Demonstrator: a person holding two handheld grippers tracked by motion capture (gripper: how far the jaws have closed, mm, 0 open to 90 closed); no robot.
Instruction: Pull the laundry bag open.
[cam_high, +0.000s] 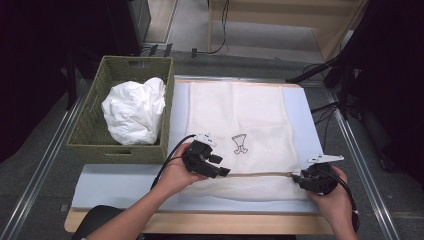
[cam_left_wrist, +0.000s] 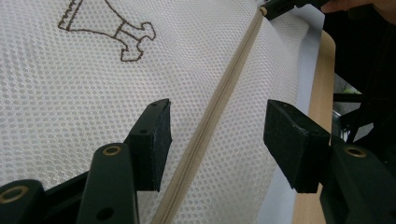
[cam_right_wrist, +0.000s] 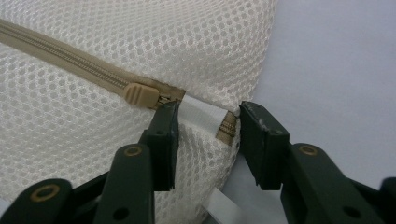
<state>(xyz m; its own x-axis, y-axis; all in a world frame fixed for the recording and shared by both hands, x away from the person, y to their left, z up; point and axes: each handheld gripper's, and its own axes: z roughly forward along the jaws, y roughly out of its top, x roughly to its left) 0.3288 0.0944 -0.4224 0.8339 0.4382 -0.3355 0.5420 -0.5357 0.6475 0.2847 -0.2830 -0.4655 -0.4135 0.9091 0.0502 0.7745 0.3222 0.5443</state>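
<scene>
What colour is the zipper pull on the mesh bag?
The zipper pull is beige, like the zipper tape; the mesh bag is off-white. The right gripper view shows it best.

Woven basket (cam_high: 90, 134) walls off the left; bare mat (cam_high: 115, 185) lies open beside the mesh bag (cam_high: 240, 115).

1. The left gripper (cam_high: 223, 171) is black, with a grey three-cornered plate on top and a black cable trailing behind the fingers.
2. The right gripper (cam_right_wrist: 208, 122) has flat black pads (cam_right_wrist: 164, 142) and brass-ringed screw holes below them.
</scene>
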